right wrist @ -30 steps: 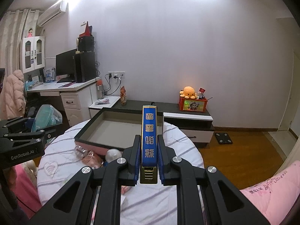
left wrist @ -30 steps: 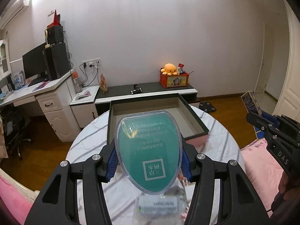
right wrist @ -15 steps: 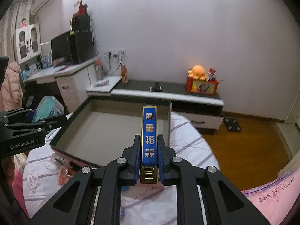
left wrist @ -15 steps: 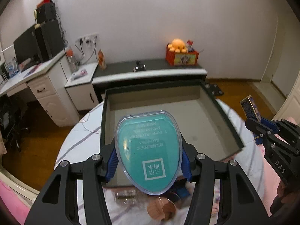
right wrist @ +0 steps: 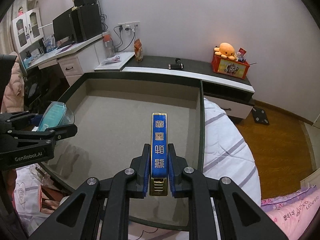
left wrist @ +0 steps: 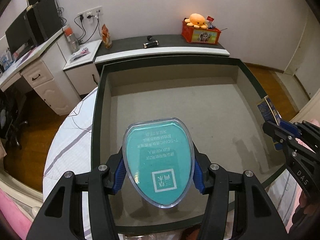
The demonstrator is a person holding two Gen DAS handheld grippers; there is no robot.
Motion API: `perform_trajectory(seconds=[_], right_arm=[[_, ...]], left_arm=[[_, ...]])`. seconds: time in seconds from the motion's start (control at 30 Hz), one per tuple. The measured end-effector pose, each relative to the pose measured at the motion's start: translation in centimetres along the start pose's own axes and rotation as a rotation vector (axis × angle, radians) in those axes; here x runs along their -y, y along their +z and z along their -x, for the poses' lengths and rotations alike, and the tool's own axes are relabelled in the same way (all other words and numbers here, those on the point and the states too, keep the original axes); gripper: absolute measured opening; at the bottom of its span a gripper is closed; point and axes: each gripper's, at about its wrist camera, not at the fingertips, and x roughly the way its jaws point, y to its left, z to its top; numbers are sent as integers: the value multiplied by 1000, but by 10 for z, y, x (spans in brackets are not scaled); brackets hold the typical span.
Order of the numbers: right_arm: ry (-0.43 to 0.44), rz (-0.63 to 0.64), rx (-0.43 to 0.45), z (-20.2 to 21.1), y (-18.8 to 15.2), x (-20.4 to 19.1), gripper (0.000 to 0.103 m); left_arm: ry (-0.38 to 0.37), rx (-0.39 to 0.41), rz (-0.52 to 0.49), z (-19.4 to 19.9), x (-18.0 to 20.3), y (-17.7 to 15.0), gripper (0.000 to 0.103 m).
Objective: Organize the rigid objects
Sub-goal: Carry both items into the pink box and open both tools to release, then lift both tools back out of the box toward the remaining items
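Left wrist view
- Left gripper (left wrist: pixel 158 172): jaws pinching the teal case (left wrist: pixel 158 162) across its flanks, above the tray (left wrist: pixel 96 108).
- Case handling: judged a light, stiff shell; glossy clear cover likely slippery, so grip at the widest part.
- Tray floor: bare ahead of the jaws.

Right wrist view
- Right gripper (right wrist: pixel 159 170): jaws pinching the blue box (right wrist: pixel 159 142) on its broad faces near the gold end.
- Box handling: judged rigid; most of its length overhangs ahead of the jaws, so it may pivot.
- Location: over the tray's right half; counter (right wrist: pixel 222 140) to the right.
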Motion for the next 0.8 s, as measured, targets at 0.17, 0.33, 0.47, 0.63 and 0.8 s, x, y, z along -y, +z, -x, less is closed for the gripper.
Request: perform_trajectory(seconds=[0.17, 0.33, 0.47, 0.63, 0.8], right_arm=[[12, -4, -32, -6, 1, 1, 17], [4, -33, -43, -6, 2, 3, 61], [-12, -11, -9, 2, 3, 0, 69], [-10, -19, 0, 9, 2, 0, 69], [-21, -21, 30, 30, -2, -2, 69]], left_arm=[[-12, -32, 31, -3, -4, 2, 56], [2, -77, 37, -9, -3, 1, 58], [-9, -50, 31, 0, 0, 2, 58], [0, -36, 35, 11, -1, 2, 58], [5, 11, 35, 37, 1, -2, 58]])
